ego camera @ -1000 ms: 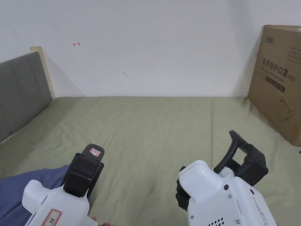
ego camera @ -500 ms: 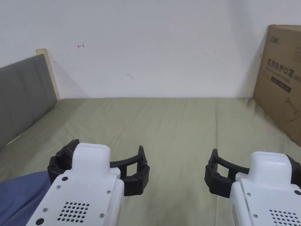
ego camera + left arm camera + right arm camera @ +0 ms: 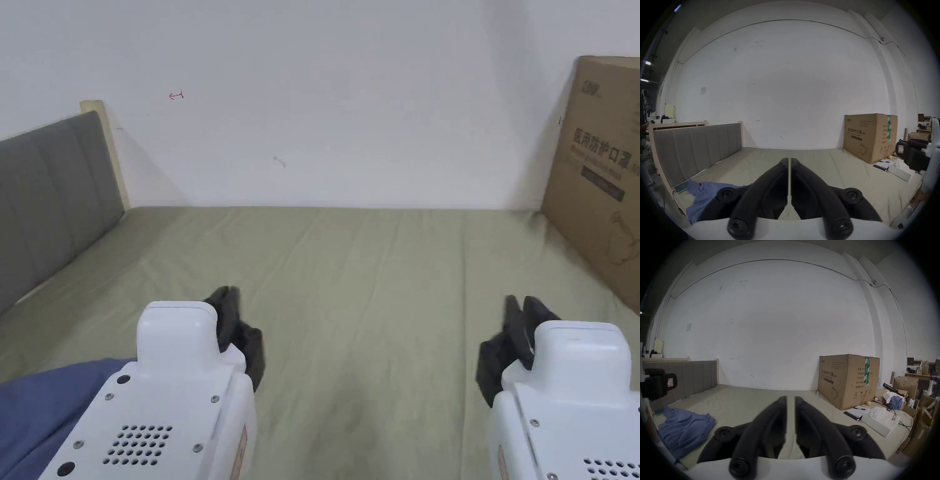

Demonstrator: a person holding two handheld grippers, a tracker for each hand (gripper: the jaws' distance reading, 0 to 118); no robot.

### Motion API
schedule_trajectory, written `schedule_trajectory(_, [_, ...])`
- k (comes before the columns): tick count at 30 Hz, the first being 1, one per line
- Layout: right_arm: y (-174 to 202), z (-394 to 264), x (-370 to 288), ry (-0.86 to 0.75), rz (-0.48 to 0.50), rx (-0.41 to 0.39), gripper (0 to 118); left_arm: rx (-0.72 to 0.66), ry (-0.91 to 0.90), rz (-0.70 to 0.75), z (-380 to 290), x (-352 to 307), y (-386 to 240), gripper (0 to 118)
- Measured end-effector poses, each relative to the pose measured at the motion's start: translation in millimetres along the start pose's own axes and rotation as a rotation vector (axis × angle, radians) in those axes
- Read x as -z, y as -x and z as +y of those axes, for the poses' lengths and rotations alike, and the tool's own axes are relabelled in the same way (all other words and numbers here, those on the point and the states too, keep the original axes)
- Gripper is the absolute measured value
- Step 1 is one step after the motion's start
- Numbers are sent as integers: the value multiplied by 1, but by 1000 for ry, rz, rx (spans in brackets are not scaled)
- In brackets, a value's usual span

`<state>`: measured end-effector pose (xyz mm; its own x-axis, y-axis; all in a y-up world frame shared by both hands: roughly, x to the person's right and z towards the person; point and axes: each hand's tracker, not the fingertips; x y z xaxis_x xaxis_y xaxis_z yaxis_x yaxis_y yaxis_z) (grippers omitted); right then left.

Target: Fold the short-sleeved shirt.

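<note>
In the head view a wide olive-green bed sheet [image 3: 375, 269] fills the middle of the frame, and most of it is bare. Its far edge meets the white wall [image 3: 344, 94] across the upper half. At the left edge stands a grey padded headboard [image 3: 44, 194], and at the right edge a big cardboard box [image 3: 600, 175] stands on the sheet. In the right gripper view a white flat box [image 3: 880, 420] and a notebook [image 3: 854, 412] lie on the sheet at the right, just in front of the cardboard box.

The left gripper [image 3: 232, 325] sits at the lower left of the head view and the right gripper [image 3: 522, 328] at the lower right, well apart, with open sheet between them. The left gripper's jaws are closed to a thin slit with nothing between them. The right gripper's jaws are nearly closed, with a narrow gap, and also hold nothing.

The blue short-sleeved shirt [image 3: 44, 406] lies crumpled at the lower left corner of the head view, beside the left gripper's white body. In the left gripper view the short-sleeved shirt [image 3: 705, 198] is at the lower left, not between the jaws. In the right gripper view it [image 3: 683, 428] lies at the lower left, well apart from the jaws.
</note>
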<state>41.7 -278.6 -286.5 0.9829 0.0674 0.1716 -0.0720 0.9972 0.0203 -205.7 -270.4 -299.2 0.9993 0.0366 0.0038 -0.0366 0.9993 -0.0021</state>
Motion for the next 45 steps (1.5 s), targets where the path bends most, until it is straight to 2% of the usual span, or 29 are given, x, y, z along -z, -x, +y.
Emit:
schedule_trajectory(3, [1,0,-3,8,2,51,0,-19,8,-26,2,-2,7,0])
schedule_trajectory(6, [6,0,-1,13,11,49,0,-18,17,9,3,-1,11,0])
schedule_trajectory(10, [22,3,5,20,77,43,0,-19,32,63,5,-4,30,0])
schedule_trajectory(16, [73,10,13,28,277,32,0,-15,32,236,13,-27,76,0])
schedule_trajectory(20, [116,10,12,60,445,68,0,-1,56,358,13,-47,110,0])
schedule_trajectory(25, [159,4,-2,77,580,14,0,2,107,453,5,-62,143,0])
schedule_trajectory(29, [172,-5,-4,109,605,-12,0,-1,216,468,-4,-44,158,0])
schedule_trajectory(31, [173,-10,0,130,602,-20,0,38,272,462,-12,-21,163,0])
schedule_trajectory(33, [170,-14,6,169,597,-12,0,6,381,422,-24,14,176,0])
schedule_trajectory(37, [161,-25,21,239,565,9,0,-129,622,335,-73,98,207,0])
schedule_trajectory(40, [153,-32,29,267,533,3,0,-140,821,299,-117,148,223,0])
schedule_trajectory(43, [147,-40,38,295,500,-3,0,-159,931,286,-152,181,230,0])
schedule_trajectory(45, [145,-46,45,325,485,-4,0,-147,989,285,-169,195,230,5])
